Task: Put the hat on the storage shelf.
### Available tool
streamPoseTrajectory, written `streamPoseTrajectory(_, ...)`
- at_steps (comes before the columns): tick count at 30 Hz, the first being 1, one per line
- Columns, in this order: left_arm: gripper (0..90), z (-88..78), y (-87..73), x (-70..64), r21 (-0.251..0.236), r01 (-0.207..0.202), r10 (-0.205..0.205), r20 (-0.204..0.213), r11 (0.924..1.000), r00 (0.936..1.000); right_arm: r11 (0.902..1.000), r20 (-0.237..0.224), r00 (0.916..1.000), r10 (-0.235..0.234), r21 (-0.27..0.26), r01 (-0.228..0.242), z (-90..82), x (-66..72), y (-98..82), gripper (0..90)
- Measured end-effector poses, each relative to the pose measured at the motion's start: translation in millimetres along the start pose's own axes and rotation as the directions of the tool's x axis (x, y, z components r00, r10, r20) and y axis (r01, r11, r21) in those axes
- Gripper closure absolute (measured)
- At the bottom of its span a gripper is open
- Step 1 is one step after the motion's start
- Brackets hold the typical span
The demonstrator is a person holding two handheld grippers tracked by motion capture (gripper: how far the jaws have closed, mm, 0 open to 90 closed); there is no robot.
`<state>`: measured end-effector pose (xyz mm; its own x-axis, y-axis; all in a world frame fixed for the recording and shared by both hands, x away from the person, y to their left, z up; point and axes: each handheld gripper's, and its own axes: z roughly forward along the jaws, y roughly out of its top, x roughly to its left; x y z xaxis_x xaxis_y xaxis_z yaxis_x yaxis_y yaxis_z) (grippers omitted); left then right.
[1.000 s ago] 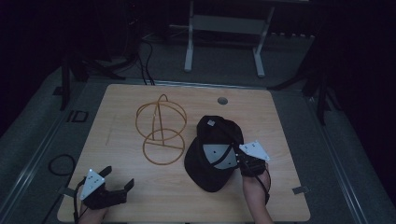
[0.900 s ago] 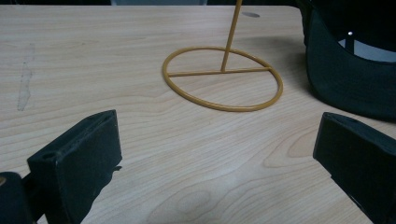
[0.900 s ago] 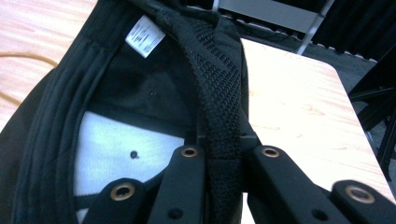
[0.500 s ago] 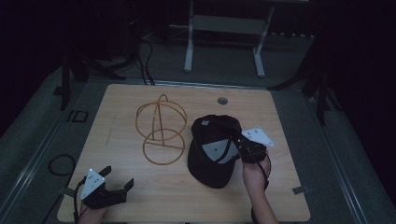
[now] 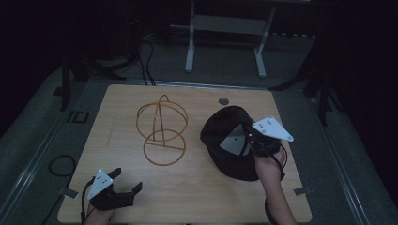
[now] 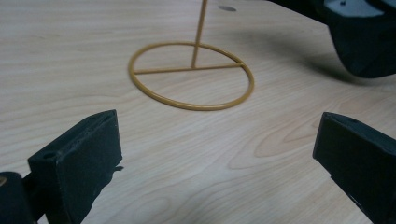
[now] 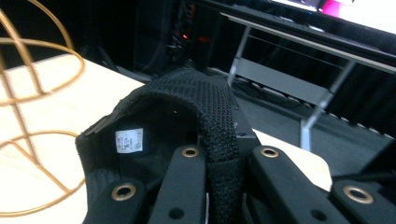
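Observation:
A black cap point(image 5: 225, 136) hangs lifted above the right half of the wooden table point(image 5: 197, 197), held by my right gripper point(image 5: 256, 143). In the right gripper view the jaws are shut on the cap's rim point(image 7: 219, 140), and a white label point(image 7: 128, 140) shows inside the cap. A gold wire hat stand point(image 5: 161, 129) sits left of centre on the table; its ring base point(image 6: 191, 74) lies ahead of my left gripper point(image 6: 219, 154). My left gripper point(image 5: 117, 190) rests open at the near left corner with nothing between its jaws. The cap's dark brim point(image 6: 359, 42) shows at the left gripper view's upper right.
A round cable hole point(image 5: 224, 101) sits near the table's far edge. A metal frame point(image 5: 225, 33) stands on the floor beyond the table. A cable point(image 5: 58, 164) lies on the floor at the left. Bare wood spans the table's near middle.
My right gripper has raised the cap and carried it slightly right and farther from the stand. The left gripper has stayed put.

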<state>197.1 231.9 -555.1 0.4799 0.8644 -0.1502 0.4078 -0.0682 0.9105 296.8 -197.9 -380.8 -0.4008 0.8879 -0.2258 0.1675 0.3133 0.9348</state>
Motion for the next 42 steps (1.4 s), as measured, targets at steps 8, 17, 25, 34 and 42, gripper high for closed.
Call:
streamPoseTrajectory(8, 1.5, 3.9, 8.9, -20.5, 0.024, -0.047, 0.046, 0.059, 0.9986, 0.9972, 0.9981, -0.111, 0.9938, 0.007, -0.06, -0.014, -31.7, -2.3, 12.1, 87.2)
streamPoseTrajectory(17, 1.6, 9.6, 30.4, -57.4, 0.021, -0.084, 0.078, 0.184, 0.9963, 0.9799, 0.9975, -0.239, 0.9706, -0.029, -0.069, 0.013, -60.0, 9.9, 4.1, 87.1)
streamPoseTrajectory(25, 6.5, 11.8, 59.3, -88.1, -0.036, -0.07, 0.077, 0.254, 0.9969, 0.9641, 0.9977, -0.297, 0.9542, -0.039, -0.065, 0.021, -67.1, 22.3, -7.2, 87.1)
streamPoseTrajectory(34, 8.4, 25.4, 83.3, -108.2, -0.071, -0.125, 0.139, 0.261, 0.9897, 0.9552, 0.9967, -0.34, 0.9396, -0.042, -0.079, 0.016, -67.4, 28.4, -2.9, 87.0)
streamPoseTrajectory(42, 17.5, 42.9, 96.3, -116.3, -0.064, -0.153, 0.163, 0.202, 0.9862, 0.9658, 0.9939, -0.369, 0.9273, -0.06, -0.108, 0.022, -70.2, 35.8, 5.0, 87.0)
